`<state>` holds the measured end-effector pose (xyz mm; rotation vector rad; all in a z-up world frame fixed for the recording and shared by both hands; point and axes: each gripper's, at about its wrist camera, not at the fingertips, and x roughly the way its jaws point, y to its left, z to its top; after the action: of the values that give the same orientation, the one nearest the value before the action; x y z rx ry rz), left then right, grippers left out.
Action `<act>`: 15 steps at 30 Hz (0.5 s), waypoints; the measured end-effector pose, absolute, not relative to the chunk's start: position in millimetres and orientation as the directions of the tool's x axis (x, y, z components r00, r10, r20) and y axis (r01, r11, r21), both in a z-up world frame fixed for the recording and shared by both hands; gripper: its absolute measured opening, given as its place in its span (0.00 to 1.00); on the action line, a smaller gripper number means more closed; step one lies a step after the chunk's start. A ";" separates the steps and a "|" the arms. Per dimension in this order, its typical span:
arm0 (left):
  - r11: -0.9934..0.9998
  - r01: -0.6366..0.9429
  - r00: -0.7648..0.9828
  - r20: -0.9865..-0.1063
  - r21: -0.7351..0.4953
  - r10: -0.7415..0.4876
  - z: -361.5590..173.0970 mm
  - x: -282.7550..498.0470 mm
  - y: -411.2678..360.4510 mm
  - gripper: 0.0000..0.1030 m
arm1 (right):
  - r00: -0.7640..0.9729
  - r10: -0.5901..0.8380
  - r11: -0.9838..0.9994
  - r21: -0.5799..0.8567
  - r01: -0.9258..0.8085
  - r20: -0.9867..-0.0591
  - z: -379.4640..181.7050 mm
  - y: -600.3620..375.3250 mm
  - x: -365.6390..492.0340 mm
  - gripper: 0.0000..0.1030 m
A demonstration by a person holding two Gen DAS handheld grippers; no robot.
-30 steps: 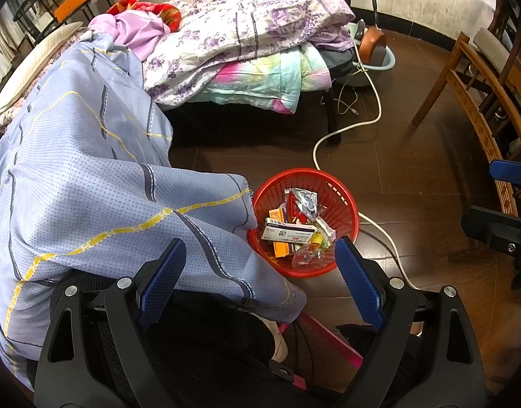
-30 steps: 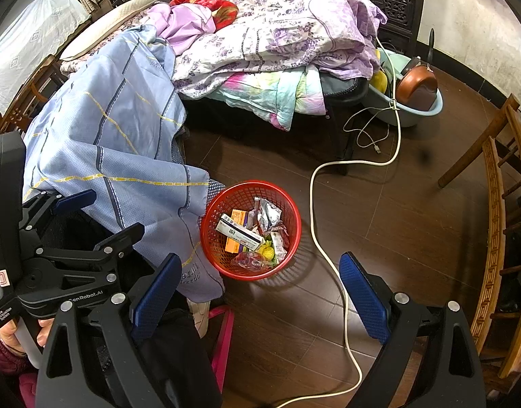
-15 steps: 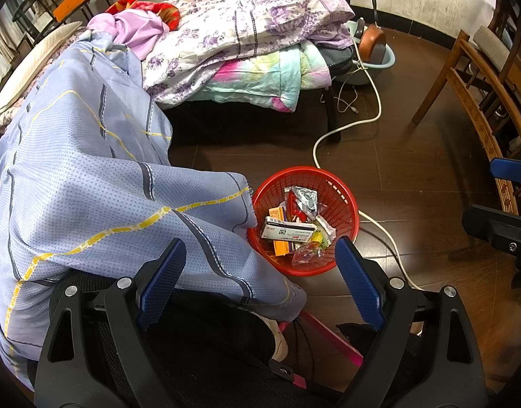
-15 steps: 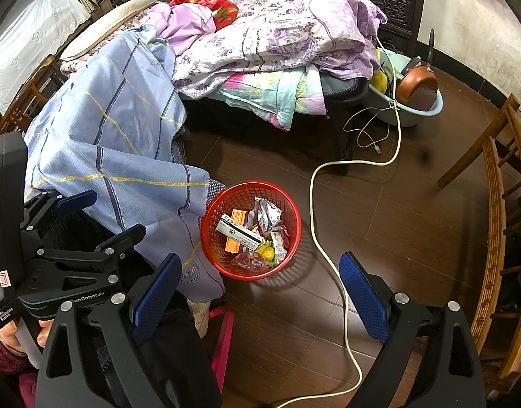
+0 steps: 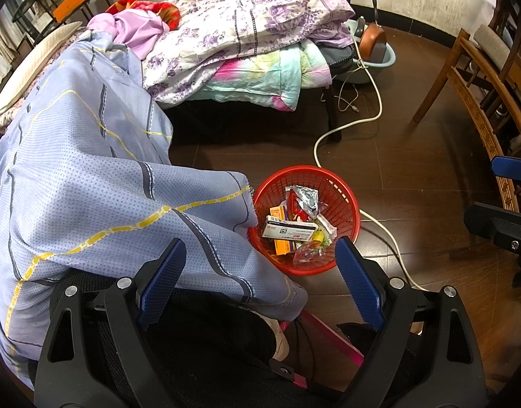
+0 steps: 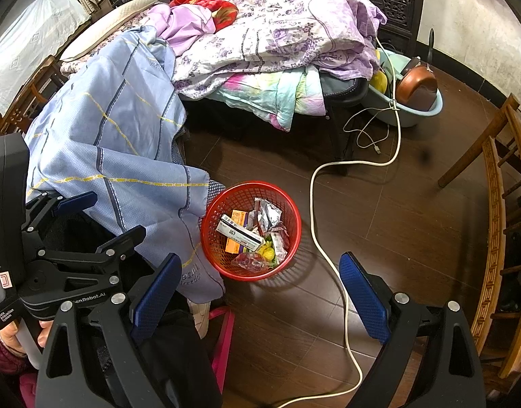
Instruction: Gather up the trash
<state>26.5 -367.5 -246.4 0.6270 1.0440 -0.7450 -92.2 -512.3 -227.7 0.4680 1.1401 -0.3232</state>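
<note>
A red mesh basket (image 5: 342,190) stands on the dark wood floor and holds trash: a white carton (image 5: 289,230), an orange box, foil wrappers and a clear bag. It also shows in the right wrist view (image 6: 287,200). My left gripper (image 5: 258,275) is open and empty, held above the basket's near side. My right gripper (image 6: 258,290) is open and empty, above the floor just in front of the basket. The left gripper (image 6: 73,234) shows at the left of the right wrist view.
A blue sheet (image 5: 90,170) drapes over the bed edge and touches the basket's left rim. A white cable (image 6: 314,210) runs across the floor right of the basket. Piled quilts (image 5: 246,34), a blue basin (image 6: 413,108) and a wooden chair (image 5: 481,95) stand around.
</note>
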 end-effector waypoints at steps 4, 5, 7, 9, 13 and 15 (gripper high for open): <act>0.601 0.792 0.306 -0.922 0.108 -0.238 -246.4 27.4 -366.4 0.84 | 0.386 -0.007 0.858 0.193 0.476 -0.922 -227.9 -512.4 -91.7 0.89; 0.601 0.792 0.306 -0.922 0.109 -0.238 -246.1 27.5 -366.6 0.84 | 0.387 -0.008 0.859 0.192 0.475 -0.922 -227.4 -512.7 -92.4 0.89; 0.601 0.792 0.307 -0.922 0.109 -0.237 -246.2 27.4 -367.0 0.84 | 0.387 -0.007 0.859 0.192 0.475 -0.922 -227.0 -513.0 -91.7 0.89; 0.600 0.792 0.306 -0.922 0.109 -0.237 -246.3 27.4 -366.9 0.84 | 0.388 -0.009 0.859 0.192 0.475 -0.922 -227.9 -512.3 -92.7 0.89; 0.600 0.792 0.306 -0.922 0.109 -0.237 -246.6 27.3 -366.8 0.84 | 0.387 -0.008 0.858 0.192 0.476 -0.922 -227.9 -512.0 -92.2 0.89; 0.601 0.792 0.307 -0.922 0.110 -0.236 -246.6 26.9 -367.5 0.84 | 0.388 -0.010 0.859 0.191 0.475 -0.922 -227.7 -511.5 -92.2 0.89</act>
<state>26.9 -367.5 -246.6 0.6311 1.0470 -0.7427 -92.2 -511.5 -227.7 0.4680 1.1399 -0.3227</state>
